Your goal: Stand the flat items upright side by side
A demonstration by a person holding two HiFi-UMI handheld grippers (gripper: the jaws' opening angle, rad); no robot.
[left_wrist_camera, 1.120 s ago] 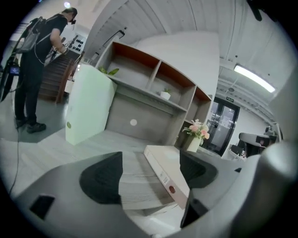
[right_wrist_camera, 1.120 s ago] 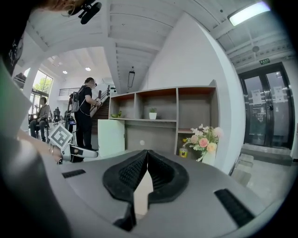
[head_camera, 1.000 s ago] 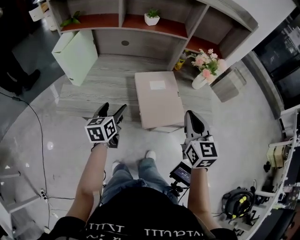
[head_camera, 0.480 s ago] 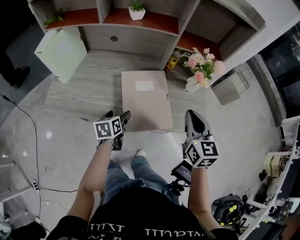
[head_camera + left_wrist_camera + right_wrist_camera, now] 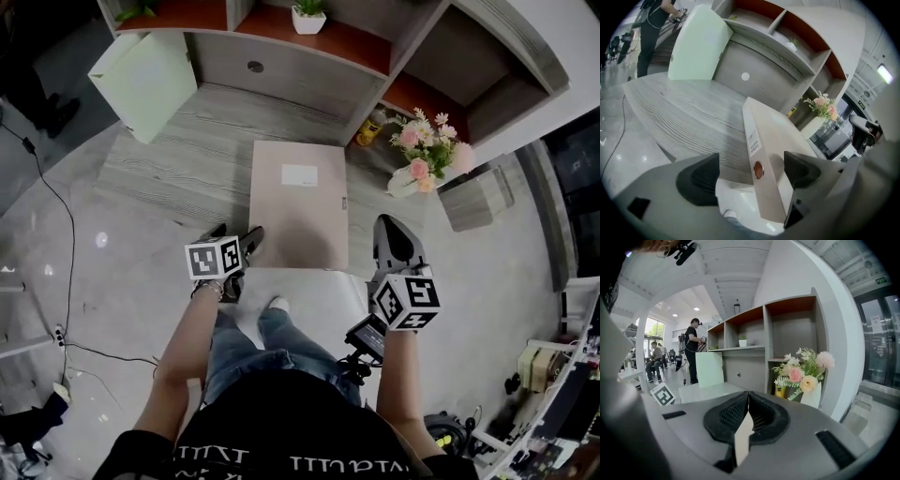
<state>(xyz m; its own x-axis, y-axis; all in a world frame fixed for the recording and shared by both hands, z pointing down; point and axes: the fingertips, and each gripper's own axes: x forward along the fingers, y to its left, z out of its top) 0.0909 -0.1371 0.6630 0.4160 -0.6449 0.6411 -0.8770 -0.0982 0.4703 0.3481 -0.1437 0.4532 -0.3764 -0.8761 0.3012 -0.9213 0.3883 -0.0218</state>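
A beige binder (image 5: 298, 202) lies flat on the grey wooden desk (image 5: 187, 159), its near end over the desk's front edge. A pale green binder (image 5: 142, 73) stands upright against the shelf unit at the far left. My left gripper (image 5: 234, 236) is at the beige binder's near left corner. In the left gripper view the binder's spine (image 5: 757, 154) runs between the jaws of that gripper (image 5: 752, 171). Those jaws have just been opening, with a gap beside the left pad (image 5: 701, 178). My right gripper (image 5: 389, 227) hovers off the near right corner, shut and empty (image 5: 748, 399).
A white vase of flowers (image 5: 417, 164) and a yellow bottle (image 5: 367, 129) stand at the desk's back right. A small potted plant (image 5: 309, 17) sits on the shelf above. Cables (image 5: 56, 216) trail over the floor at the left. People (image 5: 693, 350) stand far behind.
The left gripper has dropped and moved right onto the beige binder's near left corner. The right gripper has shifted a little toward the binder's right side, still shut.
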